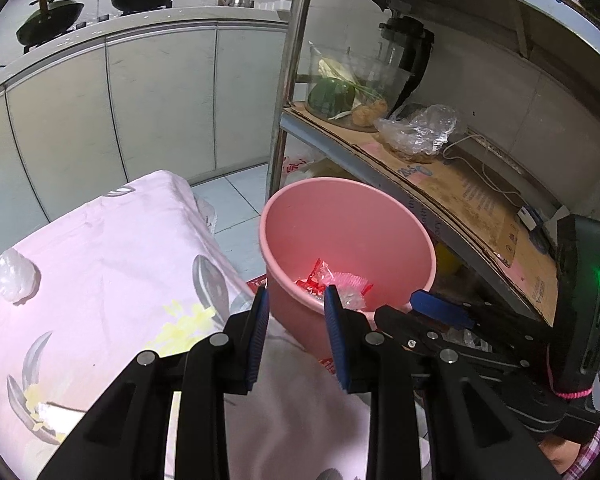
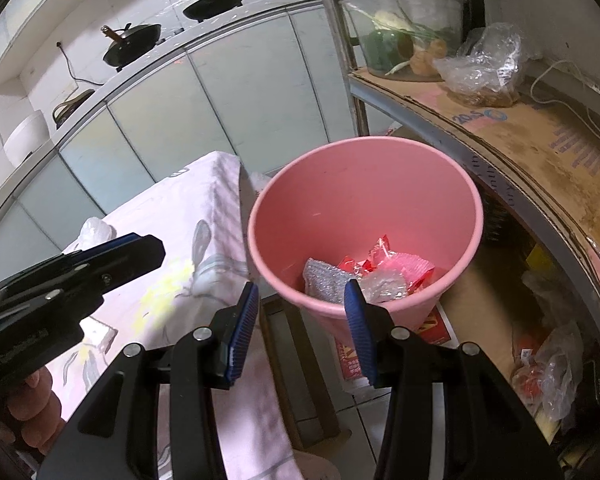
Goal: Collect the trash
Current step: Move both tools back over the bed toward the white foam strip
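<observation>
My left claw point(image 1: 296, 294): jaws partly apart, empty. My right claw point(image 2: 302, 286): jaws partly apart, empty. Both poised near the pink bucket point(image 2: 260, 216). Trash point(image 2: 374, 270): red wrappers and clear plastic inside the bucket. Bubble wrap point(image 2: 320, 280) in the bucket, right view only. White crumpled wad point(image 1: 14, 280) on the cloth-covered table point(image 1: 112, 248) left of the bucket; partly hidden in the right view.

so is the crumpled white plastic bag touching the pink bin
Apart. The left wrist view shows the white plastic bag lying on the floral cloth, with a wide stretch of cloth between it and the pink bin.
</observation>
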